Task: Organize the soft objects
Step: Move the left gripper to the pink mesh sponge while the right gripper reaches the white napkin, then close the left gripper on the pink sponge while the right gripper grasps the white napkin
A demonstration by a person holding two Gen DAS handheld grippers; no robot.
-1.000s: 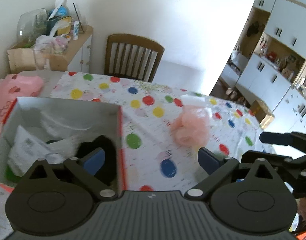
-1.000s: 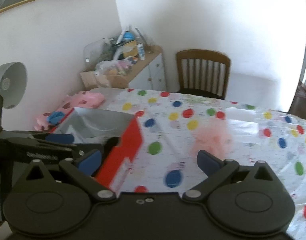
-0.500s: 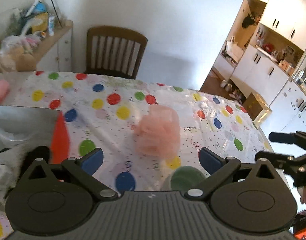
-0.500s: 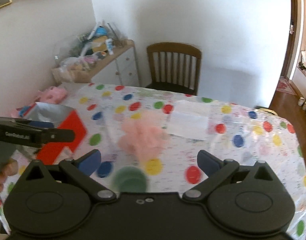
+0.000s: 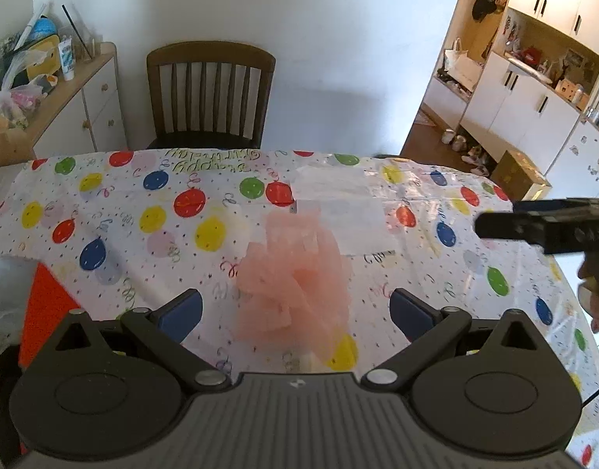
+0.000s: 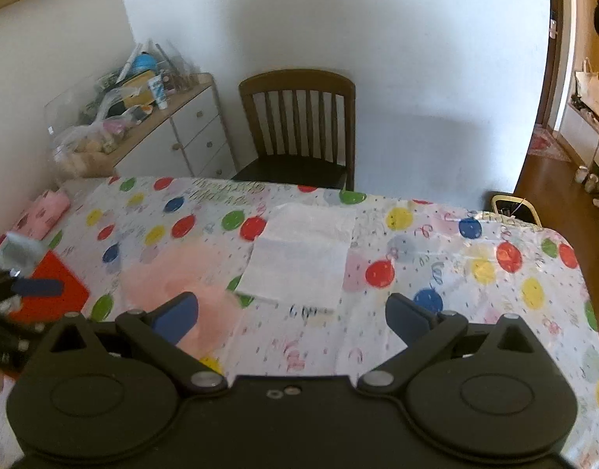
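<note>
Left gripper (image 5: 295,312), jaws wide, hovers over a pink mesh sponge (image 5: 295,273) on the desk (image 5: 104,211); light and squashy, best pinched mid-bunch; right gripper (image 6: 291,318) equally wide

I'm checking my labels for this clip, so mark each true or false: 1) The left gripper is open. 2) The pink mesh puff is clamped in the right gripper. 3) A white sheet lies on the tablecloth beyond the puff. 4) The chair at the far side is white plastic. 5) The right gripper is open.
1) True: the left gripper stands wide open, with the pink mesh puff between its fingers but not clamped.
2) False: the puff lies loose on the tablecloth.
3) True: the white sheet lies flat just behind it.
4) False: the chair is dark wood with slats.
5) True: the right gripper is open and holds nothing.
</note>
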